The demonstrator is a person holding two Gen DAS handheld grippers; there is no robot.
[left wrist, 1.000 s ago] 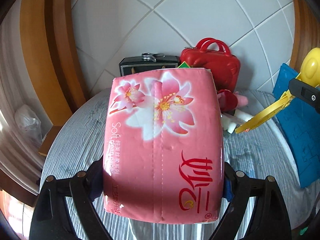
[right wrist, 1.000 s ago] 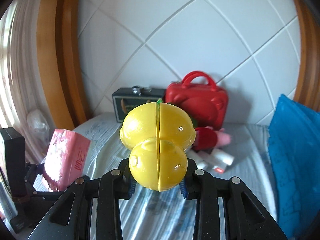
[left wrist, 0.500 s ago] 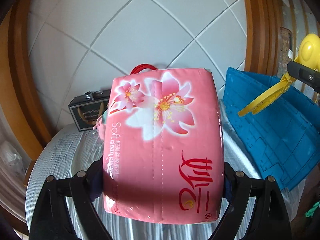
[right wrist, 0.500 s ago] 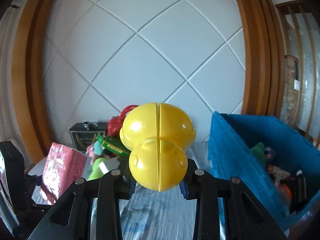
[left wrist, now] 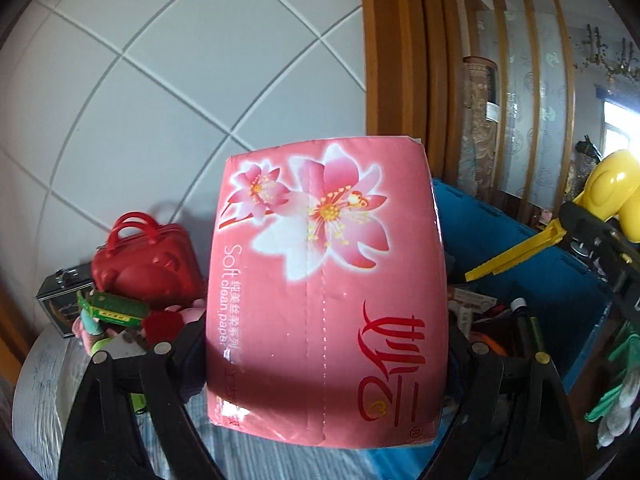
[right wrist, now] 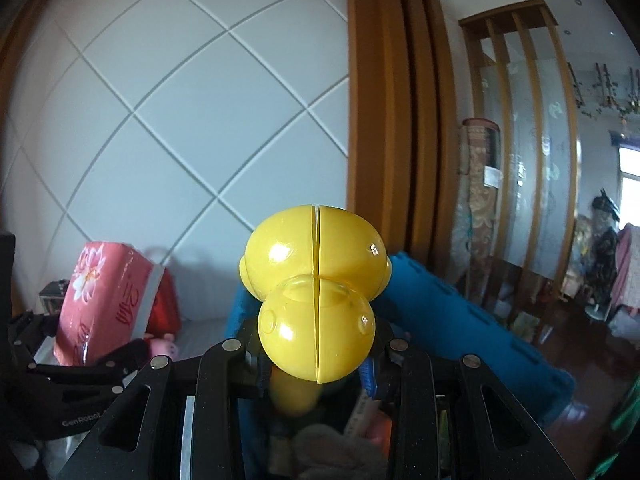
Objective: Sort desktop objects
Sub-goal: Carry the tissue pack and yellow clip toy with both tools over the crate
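My left gripper [left wrist: 324, 356] is shut on a pink tissue pack [left wrist: 328, 292] with a flower print, held above the table edge beside the blue storage bin [left wrist: 500, 232]. The pack also shows in the right wrist view [right wrist: 108, 296]. My right gripper [right wrist: 316, 354] is shut on a yellow duck-shaped plastic toy [right wrist: 316, 300] and holds it over the blue bin [right wrist: 460, 320]. The toy and its yellow handle show at the right of the left wrist view [left wrist: 608, 196].
A red toy suitcase [left wrist: 144, 256], a dark box [left wrist: 60, 300], a green box [left wrist: 112, 308] and small toys lie on the striped round table [left wrist: 40, 392] at left. The bin holds several items. A wooden frame [right wrist: 396, 120] stands behind it.
Both grippers have swung right with their loads, from facing the table's clutter to the blue bin. The yellow toy is now over the bin's opening.
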